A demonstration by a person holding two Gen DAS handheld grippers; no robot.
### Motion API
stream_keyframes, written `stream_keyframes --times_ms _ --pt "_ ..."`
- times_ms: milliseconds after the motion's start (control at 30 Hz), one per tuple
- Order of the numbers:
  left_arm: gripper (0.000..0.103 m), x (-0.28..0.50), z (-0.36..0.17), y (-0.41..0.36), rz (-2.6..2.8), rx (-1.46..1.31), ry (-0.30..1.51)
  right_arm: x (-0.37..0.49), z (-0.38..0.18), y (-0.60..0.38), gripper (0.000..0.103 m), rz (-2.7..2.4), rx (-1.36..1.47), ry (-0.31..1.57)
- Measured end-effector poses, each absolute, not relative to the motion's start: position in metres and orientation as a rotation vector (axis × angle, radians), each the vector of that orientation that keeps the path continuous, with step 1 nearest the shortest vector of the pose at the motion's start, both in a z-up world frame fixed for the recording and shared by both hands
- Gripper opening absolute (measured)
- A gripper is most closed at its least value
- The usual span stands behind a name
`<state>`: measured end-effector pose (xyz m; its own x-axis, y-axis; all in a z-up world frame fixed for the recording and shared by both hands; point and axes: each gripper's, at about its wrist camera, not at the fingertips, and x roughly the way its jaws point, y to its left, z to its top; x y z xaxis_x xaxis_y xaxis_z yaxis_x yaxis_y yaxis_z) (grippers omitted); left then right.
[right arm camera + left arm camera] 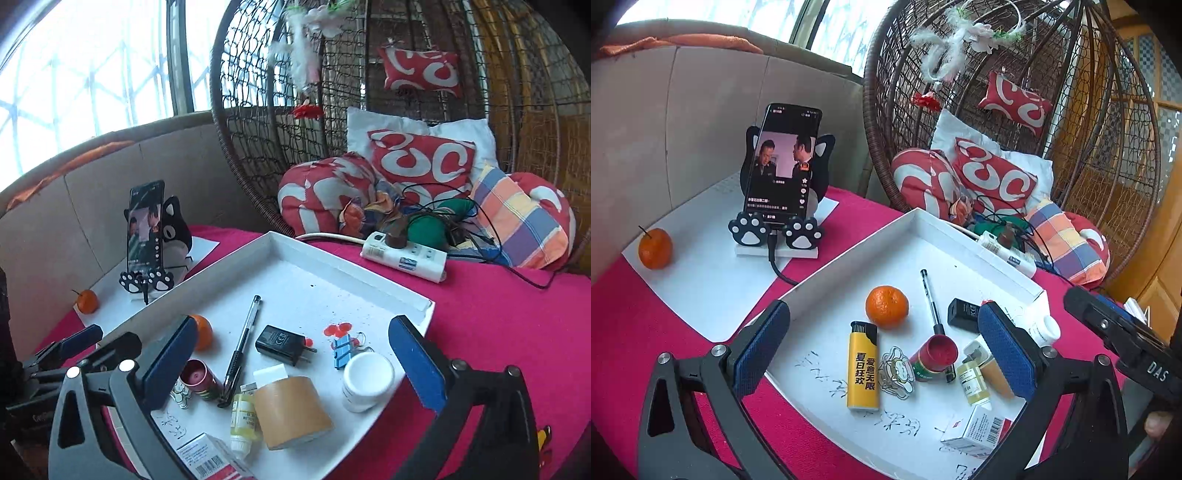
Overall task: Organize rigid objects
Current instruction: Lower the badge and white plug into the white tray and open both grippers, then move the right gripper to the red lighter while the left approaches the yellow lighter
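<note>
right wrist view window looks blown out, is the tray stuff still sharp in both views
Right wrist view: window overexposed, white bottle slightly soft, charger crisp. Left wrist view: yellow lighter print readable, edges bend with fisheye, shadows soft.

Tray (pixel 916 218) far half bare, near half crowded, phone stand (pixel 775 236) left
</note>
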<state>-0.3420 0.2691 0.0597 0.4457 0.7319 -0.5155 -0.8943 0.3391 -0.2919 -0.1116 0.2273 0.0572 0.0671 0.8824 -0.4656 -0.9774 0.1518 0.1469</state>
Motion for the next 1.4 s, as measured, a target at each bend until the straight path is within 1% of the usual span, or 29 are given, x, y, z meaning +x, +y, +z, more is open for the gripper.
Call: stream_keyframes --times_ms 300,567,1400 --pt "0.103 -0.323 0.067 0.251 1.038 -0.561 0.337 -0.106 0.064 0.174 0.103 1.408 -0.189 0.461" --pt "0.103 -0.298 0.072 0.240 0.990 -0.517 0.383 -0.065 0.075 0.131 0.103 1.318 -0.085 0.447" --pt "0.103 -0.234 0.068 0.204 0.825 -0.408 0.520 0.050 0.027 0.040 0.103 0.972 0.016 0.610"
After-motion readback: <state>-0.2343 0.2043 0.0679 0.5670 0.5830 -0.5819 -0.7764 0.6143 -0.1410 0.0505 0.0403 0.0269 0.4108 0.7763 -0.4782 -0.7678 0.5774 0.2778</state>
